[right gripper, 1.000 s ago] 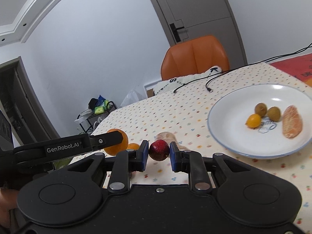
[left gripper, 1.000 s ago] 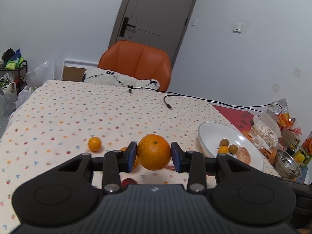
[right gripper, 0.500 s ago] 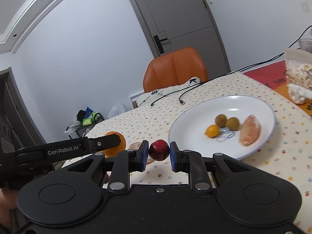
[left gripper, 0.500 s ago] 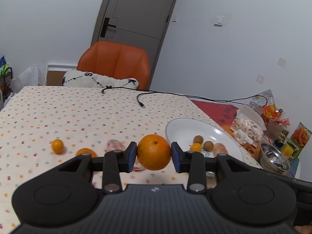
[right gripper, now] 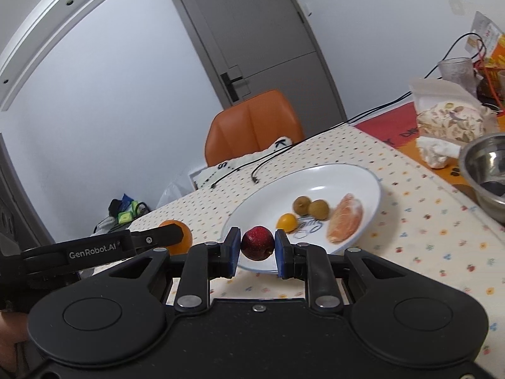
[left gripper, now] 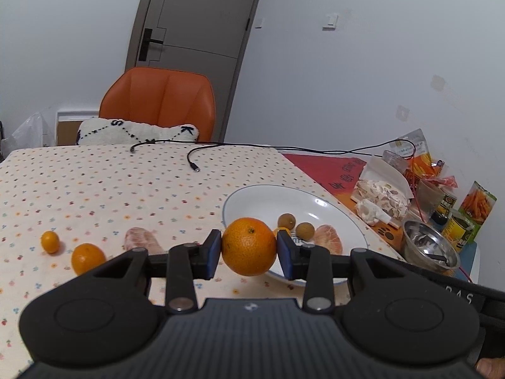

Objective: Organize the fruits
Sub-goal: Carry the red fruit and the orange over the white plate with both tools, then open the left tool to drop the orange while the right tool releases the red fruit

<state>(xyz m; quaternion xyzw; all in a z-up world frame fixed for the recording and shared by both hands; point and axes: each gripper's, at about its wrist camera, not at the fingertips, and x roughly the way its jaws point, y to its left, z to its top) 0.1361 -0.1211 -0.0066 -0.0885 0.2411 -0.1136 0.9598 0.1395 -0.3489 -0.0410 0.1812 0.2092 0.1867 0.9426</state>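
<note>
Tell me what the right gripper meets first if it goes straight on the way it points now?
Probably the near rim of the white plate, just beyond the red fruit held by the right gripper; depth is unclear.

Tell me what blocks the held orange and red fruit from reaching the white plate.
Nothing visible. The orange in the left gripper and red fruit in the right gripper hang near the plate's near rim.

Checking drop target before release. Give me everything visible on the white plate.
The white plate is round and shallow, glossy like glazed ceramic, with a thin blue rim line. It lies flat on the dotted tablecloth. Inside rest two brownish round fruits, one small yellow-orange fruit and a peeled citrus piece, beside some printed writing. Neither gripper touches it.
</note>
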